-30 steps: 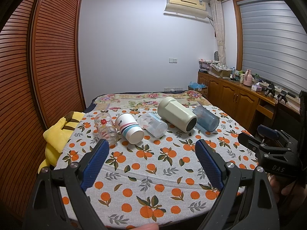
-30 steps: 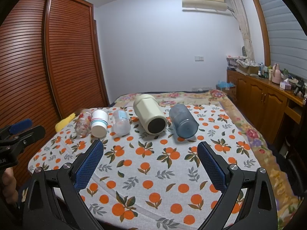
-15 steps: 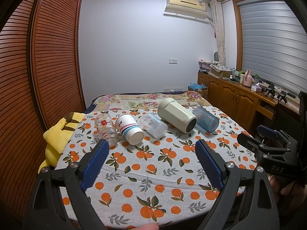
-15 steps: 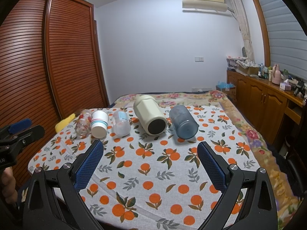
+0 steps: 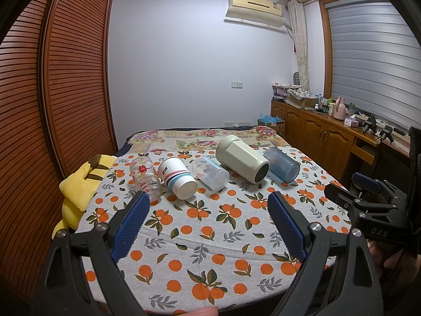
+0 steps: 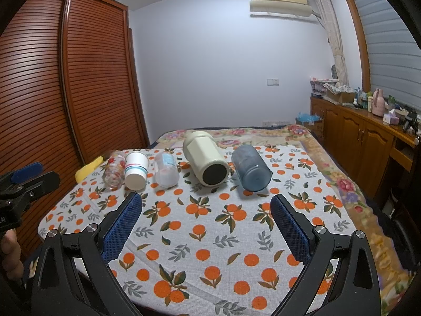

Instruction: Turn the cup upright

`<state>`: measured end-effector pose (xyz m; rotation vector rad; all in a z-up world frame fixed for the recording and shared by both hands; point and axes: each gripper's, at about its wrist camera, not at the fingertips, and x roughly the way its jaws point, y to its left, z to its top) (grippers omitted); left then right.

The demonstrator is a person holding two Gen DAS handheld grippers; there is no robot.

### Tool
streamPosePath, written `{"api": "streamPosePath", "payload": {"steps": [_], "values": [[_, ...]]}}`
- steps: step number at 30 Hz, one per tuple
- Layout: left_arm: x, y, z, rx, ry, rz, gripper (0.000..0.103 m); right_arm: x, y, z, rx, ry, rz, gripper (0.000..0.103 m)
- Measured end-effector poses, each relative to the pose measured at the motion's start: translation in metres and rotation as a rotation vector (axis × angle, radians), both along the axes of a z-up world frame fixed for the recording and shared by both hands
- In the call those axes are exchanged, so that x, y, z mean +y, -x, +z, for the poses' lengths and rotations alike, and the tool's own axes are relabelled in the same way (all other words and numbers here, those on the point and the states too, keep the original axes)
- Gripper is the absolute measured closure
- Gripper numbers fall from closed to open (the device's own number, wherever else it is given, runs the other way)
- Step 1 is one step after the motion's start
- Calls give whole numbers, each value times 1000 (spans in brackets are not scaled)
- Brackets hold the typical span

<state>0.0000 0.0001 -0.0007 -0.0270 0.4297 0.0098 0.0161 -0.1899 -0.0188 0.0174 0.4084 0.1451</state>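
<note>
Several cups lie on their sides in a row on the orange-print cloth (image 5: 200, 226): a clear glass with red print (image 5: 146, 177), a white striped paper cup (image 5: 177, 176), a clear plastic cup (image 5: 210, 173), a cream faceted tumbler (image 5: 242, 162) and a blue translucent cup (image 5: 281, 164). The right wrist view shows them too: glass (image 6: 113, 169), paper cup (image 6: 136, 169), plastic cup (image 6: 165, 169), tumbler (image 6: 206, 158), blue cup (image 6: 251, 167). My left gripper (image 5: 208, 223) is open and empty, short of the row. My right gripper (image 6: 206, 226) is open and empty, short of the row.
A yellow plush toy (image 5: 79, 187) lies at the cloth's left edge. A slatted wooden wardrobe (image 5: 52, 105) stands on the left. A wooden sideboard (image 5: 329, 134) with clutter runs along the right. The other gripper shows at each view's edge: the right (image 5: 368, 200) and the left (image 6: 23, 184).
Both grippers have stayed open and nearly still. The left wrist view has shifted very slightly; the cups have not moved.
</note>
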Motion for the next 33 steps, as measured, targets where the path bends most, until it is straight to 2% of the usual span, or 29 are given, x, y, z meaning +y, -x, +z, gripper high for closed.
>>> {"api": "streamPosePath", "payload": {"steps": [5,24,33], "values": [[2,1,12,-2,4,0,11,-1,-1,1,0,-1,-2,3],[-5,6,18,2,8,-2,11,-1,-2,-1,8,-4,-1,3],[-2,0,5,25,13,-5,11,0,-3,-1,9,-4,-1,3]]}}
